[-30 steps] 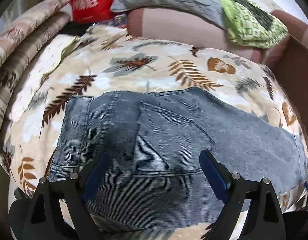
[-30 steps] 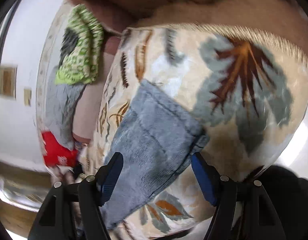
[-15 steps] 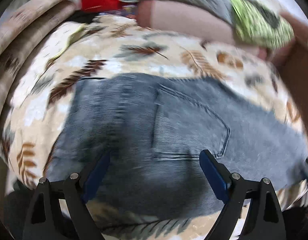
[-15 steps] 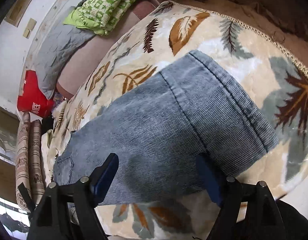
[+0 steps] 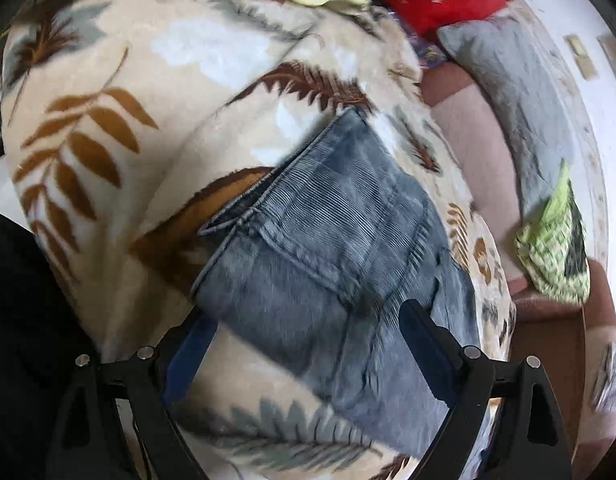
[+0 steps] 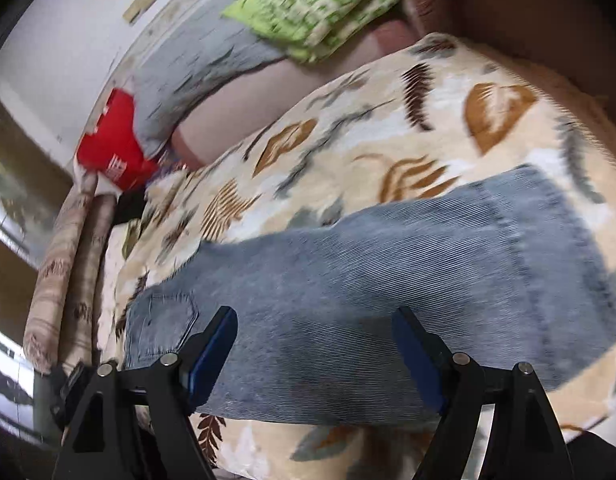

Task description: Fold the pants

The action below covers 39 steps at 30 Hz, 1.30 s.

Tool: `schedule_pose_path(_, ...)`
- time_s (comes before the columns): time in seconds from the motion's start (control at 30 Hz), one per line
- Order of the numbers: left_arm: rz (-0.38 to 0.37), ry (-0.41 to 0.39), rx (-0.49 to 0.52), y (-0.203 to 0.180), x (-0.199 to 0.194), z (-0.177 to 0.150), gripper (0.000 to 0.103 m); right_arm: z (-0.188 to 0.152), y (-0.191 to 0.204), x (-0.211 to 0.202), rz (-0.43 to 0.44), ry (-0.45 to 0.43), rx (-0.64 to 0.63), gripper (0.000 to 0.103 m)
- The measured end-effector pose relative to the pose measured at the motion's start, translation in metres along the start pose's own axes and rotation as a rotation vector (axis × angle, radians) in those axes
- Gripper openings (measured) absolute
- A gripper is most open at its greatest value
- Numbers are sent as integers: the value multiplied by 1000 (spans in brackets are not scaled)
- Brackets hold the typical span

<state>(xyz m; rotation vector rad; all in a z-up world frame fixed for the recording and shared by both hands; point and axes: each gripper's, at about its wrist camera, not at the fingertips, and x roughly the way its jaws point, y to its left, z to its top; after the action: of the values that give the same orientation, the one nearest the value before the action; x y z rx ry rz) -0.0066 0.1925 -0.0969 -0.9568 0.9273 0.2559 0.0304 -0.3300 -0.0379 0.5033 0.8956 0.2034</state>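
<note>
Blue-grey denim pants (image 5: 331,248) lie flat on a cream blanket with a leaf print (image 5: 120,92). In the left wrist view I look at the waistband end and a back pocket. My left gripper (image 5: 304,344) is open and empty, just above the waist corner. In the right wrist view the pants (image 6: 387,280) stretch across the blanket (image 6: 387,120), hem to the right, pocket at lower left. My right gripper (image 6: 315,344) is open and empty, hovering over the leg's near edge.
A red bag (image 6: 116,152), a grey pillow (image 6: 196,68) and a green patterned cloth (image 6: 319,12) lie at the far side against a brown sofa back (image 6: 507,0). A rolled beige fabric (image 6: 64,264) lies at the left end.
The left gripper has swung round to the waistband corner of the pants. The right gripper has moved along the leg, away from the hem. Both stay open.
</note>
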Motion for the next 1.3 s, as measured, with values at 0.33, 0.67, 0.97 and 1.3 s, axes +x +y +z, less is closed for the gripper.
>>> schedule_pose_path(0.33, 62, -125, 161, -37, -18, 31, 9, -16, -24, 46, -24, 126, 94, 82)
schedule_pose_path(0.67, 218, -150, 286, -31, -6, 25, 26, -14, -13, 43, -38, 171, 18, 84)
schedule_pose_path(0.97, 171, -316, 436, -77, -59, 5, 65, 66, -104, 19, 157, -8, 329, 92)
schedule_pose_path(1.3, 111, -225, 675, -135, -25, -49, 65, 65, -120, 13, 63, -16, 322, 92)
